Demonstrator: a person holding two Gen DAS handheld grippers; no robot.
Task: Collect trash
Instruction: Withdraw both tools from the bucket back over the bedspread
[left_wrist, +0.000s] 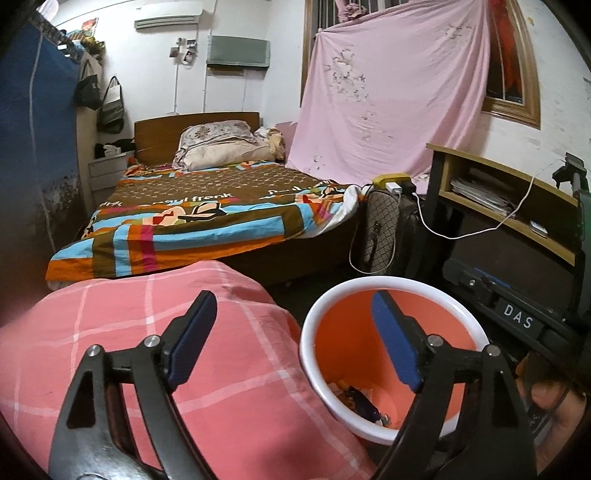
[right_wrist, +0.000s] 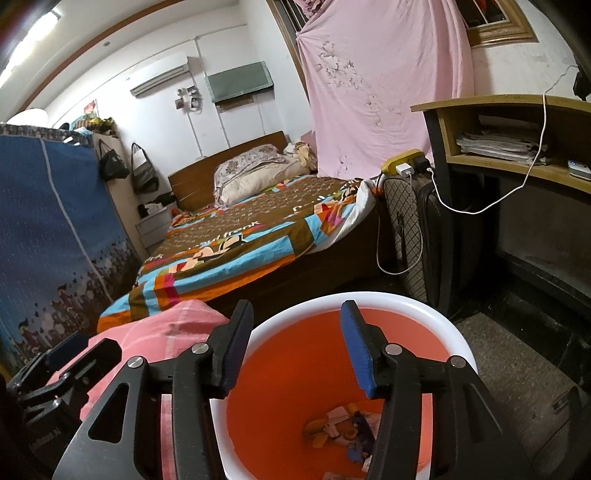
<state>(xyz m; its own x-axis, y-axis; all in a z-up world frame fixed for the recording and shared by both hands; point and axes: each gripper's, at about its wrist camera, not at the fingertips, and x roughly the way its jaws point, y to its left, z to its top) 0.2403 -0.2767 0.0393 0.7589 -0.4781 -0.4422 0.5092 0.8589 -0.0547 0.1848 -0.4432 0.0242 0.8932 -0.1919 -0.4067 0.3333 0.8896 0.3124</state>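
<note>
Beside the pink cloth, upright orange bin mouth up, trash inside, both grippers' fingers apart, empty.

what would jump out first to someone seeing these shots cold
The orange bin with a white rim fills the foreground right under the open right gripper, with wrappers and scraps lying at its bottom. Beside it lies a pink checked cloth, under the open left gripper. Behind them, the bed's bright patchwork cover and a pink sheet hung on the wall draw the eye.
</note>
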